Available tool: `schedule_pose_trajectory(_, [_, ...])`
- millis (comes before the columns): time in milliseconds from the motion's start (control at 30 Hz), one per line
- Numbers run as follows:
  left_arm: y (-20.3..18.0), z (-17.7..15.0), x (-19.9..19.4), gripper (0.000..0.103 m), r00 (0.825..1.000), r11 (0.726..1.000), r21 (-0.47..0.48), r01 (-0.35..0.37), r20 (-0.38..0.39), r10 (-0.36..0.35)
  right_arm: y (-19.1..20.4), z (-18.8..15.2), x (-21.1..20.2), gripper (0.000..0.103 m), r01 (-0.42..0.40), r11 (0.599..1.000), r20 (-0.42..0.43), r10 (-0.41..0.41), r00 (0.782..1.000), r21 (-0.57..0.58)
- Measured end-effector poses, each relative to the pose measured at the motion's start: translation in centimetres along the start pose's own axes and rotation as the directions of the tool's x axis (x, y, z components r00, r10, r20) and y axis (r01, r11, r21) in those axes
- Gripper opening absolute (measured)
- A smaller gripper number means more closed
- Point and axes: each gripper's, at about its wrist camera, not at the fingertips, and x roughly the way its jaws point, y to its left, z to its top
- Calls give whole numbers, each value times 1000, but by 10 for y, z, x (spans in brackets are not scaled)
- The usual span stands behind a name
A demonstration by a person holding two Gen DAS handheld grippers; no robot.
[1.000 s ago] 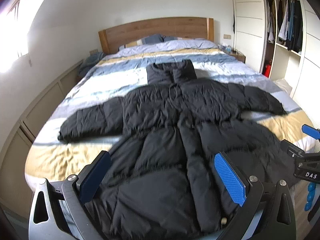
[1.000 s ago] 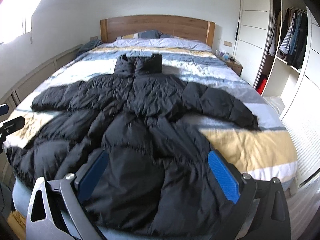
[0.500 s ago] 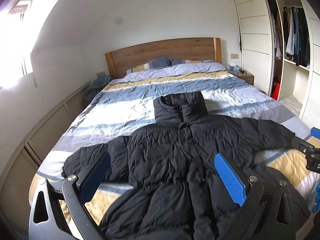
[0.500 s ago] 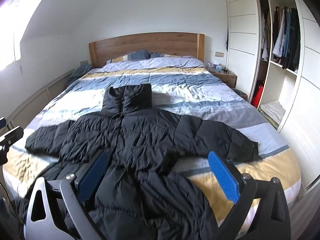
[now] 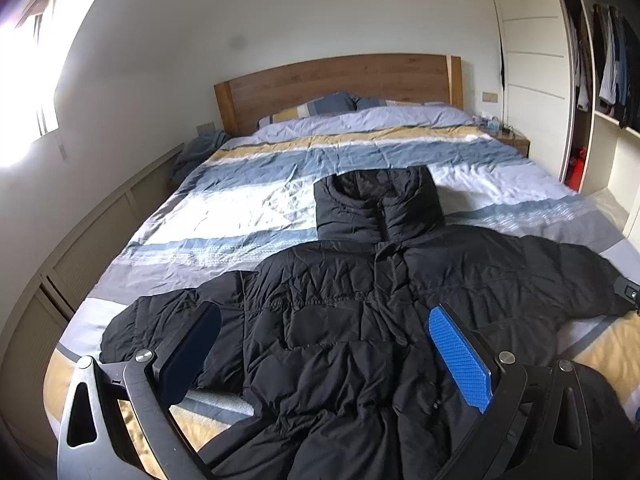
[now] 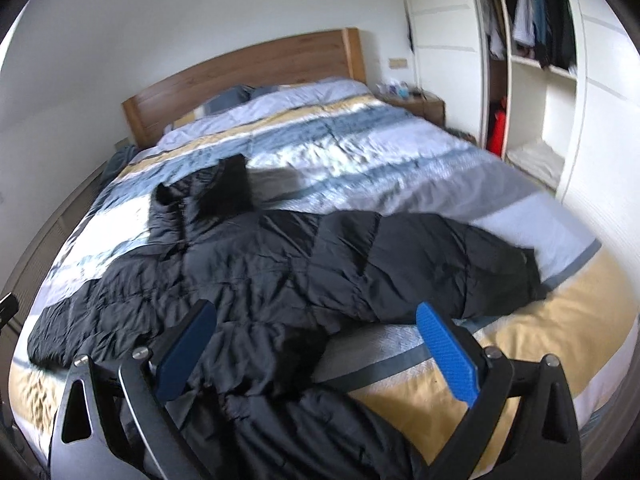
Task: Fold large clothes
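**Grippers pull back from spread coat as right camera swings toward sleeve**

Both views had lifted within a second from the coat's lower hem toward its upper half, and the right view had tilted and blurred, turning toward the coat's right sleeve. That suggested the spreading step was finished and the first fold, probably a sleeve, was about to be set up.

The bed [image 5: 256, 204], under a wrinkled duvet striped in blue, white, grey and mustard, backed onto a plain wooden headboard [image 5: 340, 84]. An open wardrobe [image 6: 532, 32] of hanging clothes stood to the right. The black puffer coat [image 5: 360, 300] lay front-up across the foot of the bed, sleeves stretched to either side, its hood [image 5: 376, 204] flat and pointing at the pillows. Its quilted shell looked slick, thick and springy, likely to resist a crease.

The left gripper [image 5: 324, 356] hung over the coat's chest, its blue textured fingers [image 5: 460, 356] spread wide and holding nothing. The right gripper [image 6: 316, 356] hovered near the sleeve's underarm, fingers equally wide and empty.
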Motion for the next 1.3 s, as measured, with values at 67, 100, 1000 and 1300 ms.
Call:
schedule_pose_trajectory(67, [0, -1, 17, 102, 1000, 1000, 3, -1, -24, 1, -16, -4, 19, 101, 13, 999, -24, -12, 1000, 40])
schedule_pose_trajectory(100, [0, -3, 22, 102, 999, 1000, 3, -1, -34, 1, -25, -7, 27, 101, 16, 998, -33, -14, 999, 60])
schedule_pose_trajectory(1000, [42, -53, 78, 102, 971, 996, -7, -91, -221, 87, -249, -53, 141, 100, -138, 742, -17, 197, 980, 656])
schedule_pose_trajectory(1300, [69, -51, 58, 102, 970, 990, -47, -133, -210, 121, -273, -51, 161, 54, -211, 604, 101, 211, 972, 768])
